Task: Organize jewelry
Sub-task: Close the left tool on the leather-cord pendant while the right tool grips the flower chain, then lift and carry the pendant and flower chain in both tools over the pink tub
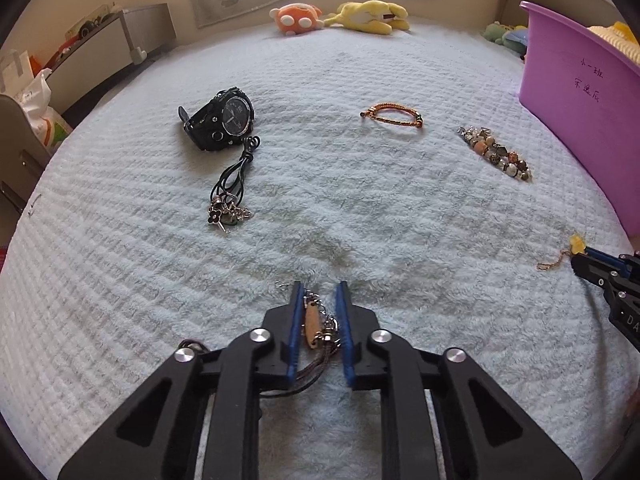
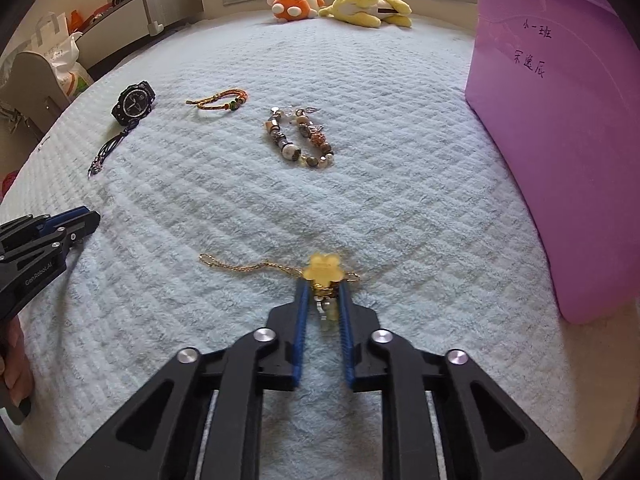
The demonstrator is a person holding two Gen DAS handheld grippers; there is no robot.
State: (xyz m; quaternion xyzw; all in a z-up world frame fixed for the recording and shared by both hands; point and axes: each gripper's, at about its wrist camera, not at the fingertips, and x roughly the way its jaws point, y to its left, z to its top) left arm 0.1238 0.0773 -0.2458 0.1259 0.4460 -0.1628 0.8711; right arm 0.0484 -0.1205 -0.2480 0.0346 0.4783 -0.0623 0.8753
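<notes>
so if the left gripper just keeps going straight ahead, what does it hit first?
Nothing close: past the wooden pendant between the left gripper fingers is bare blanket. The orange braided bracelet lies slightly right of that line; depth unclear.

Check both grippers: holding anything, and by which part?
Left gripper: open around the tan pendant necklace, no grip. Right gripper: jaws close on the gold chain fitting under its yellow flower charm; clamp unconfirmed.

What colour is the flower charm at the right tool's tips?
Translucent yellow flower charm on a gold chain; clearest in the right wrist view.
</notes>
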